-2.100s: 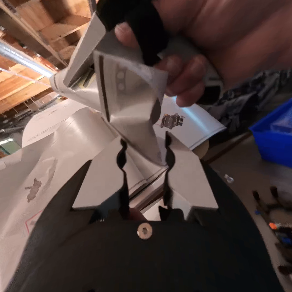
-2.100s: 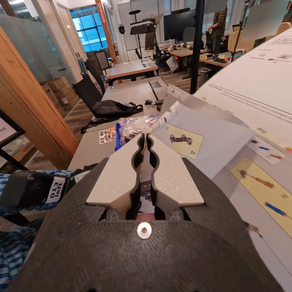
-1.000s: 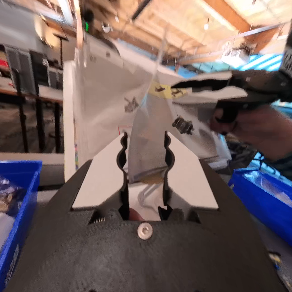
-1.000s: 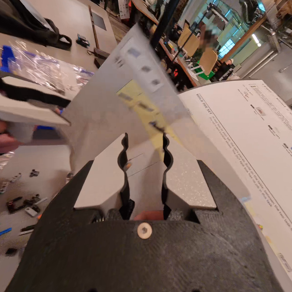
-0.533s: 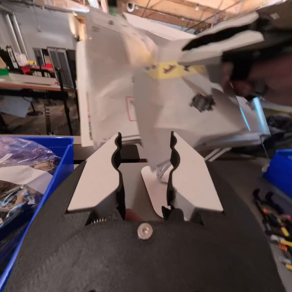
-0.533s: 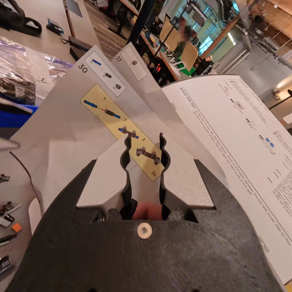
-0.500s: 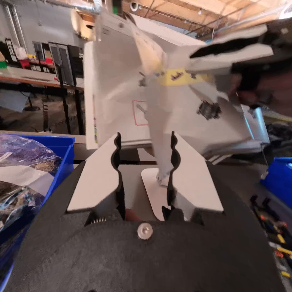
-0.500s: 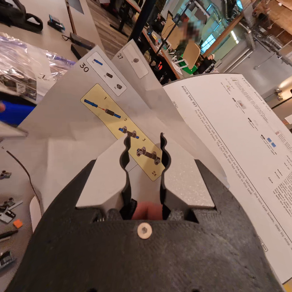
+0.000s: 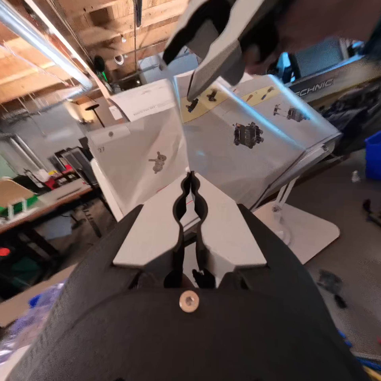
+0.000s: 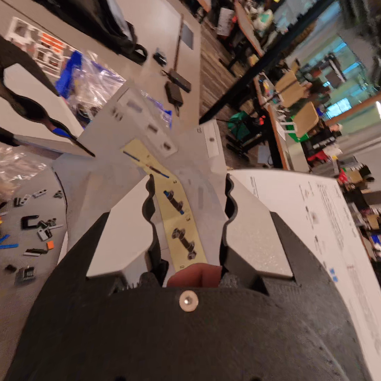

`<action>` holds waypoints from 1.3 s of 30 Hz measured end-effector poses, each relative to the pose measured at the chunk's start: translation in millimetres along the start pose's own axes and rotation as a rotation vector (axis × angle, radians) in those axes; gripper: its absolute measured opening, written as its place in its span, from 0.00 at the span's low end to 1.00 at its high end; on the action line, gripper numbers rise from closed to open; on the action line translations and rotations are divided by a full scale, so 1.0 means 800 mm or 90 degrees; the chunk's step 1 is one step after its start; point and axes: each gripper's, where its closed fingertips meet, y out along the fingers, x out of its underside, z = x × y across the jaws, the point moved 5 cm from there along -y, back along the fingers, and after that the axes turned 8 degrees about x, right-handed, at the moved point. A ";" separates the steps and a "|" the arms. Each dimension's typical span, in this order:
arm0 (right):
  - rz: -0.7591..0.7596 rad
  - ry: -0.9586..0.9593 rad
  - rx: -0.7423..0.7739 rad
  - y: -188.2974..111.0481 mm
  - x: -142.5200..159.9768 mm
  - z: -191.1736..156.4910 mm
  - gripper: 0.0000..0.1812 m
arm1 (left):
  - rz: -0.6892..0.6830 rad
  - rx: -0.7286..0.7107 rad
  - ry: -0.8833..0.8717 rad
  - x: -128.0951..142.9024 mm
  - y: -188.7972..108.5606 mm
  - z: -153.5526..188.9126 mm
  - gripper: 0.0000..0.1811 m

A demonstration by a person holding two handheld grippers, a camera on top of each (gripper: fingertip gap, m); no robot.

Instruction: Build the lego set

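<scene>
The instruction booklet [image 9: 237, 165] stands open on a clear stand with a white base [image 9: 299, 233]. My left gripper [image 9: 190, 175] is shut, and its tips pinch the lower edge of a booklet page at the fold. In the right wrist view it [image 10: 90, 154] shows at the page's left edge. My right gripper [image 10: 189, 177] is open and empty, spread over the yellow strip on the page [image 10: 179, 216]. In the left wrist view it [image 9: 176, 79] hovers at the top of the page, one fingertip [image 9: 188, 97] touching the paper. Loose lego pieces [image 10: 31, 224] lie on the grey table.
A large white printed sheet [image 10: 299, 216] stands behind the booklet. A blue bin with clear plastic bags [image 10: 82, 82] is at the left, and another blue bin [image 9: 373, 156] at the right. A black bag [image 10: 115, 31] and small devices lie farther back. Other tables stand beyond.
My left gripper has closed from open onto the page's lower edge. My right gripper has opened wider and stays over the yellow strip. The page has flattened against the stand.
</scene>
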 end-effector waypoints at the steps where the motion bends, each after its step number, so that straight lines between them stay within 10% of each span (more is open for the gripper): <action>1: 0.004 -0.011 -0.015 0.000 -0.008 0.004 0.36 | -0.003 -0.004 0.022 -0.004 -0.003 -0.002 0.00; 7: -0.008 -0.050 -0.121 0.005 -0.025 0.000 0.00 | 0.020 0.023 0.075 -0.017 -0.010 0.000 0.00; 16: 0.161 0.074 -0.063 -0.075 -0.020 0.032 0.00 | 0.158 0.037 -0.193 0.005 -0.043 -0.040 0.10; 25: 0.259 0.144 0.008 -0.135 0.002 0.069 0.00 | -0.101 0.094 -0.232 0.026 0.050 0.005 0.23; 31: 0.237 0.147 0.023 -0.105 0.005 0.062 0.00 | -0.215 0.030 -0.201 0.042 0.095 0.016 0.04; 39: 0.151 0.167 0.071 -0.015 -0.004 0.057 0.00 | -0.098 0.022 -0.327 0.051 0.083 0.014 0.01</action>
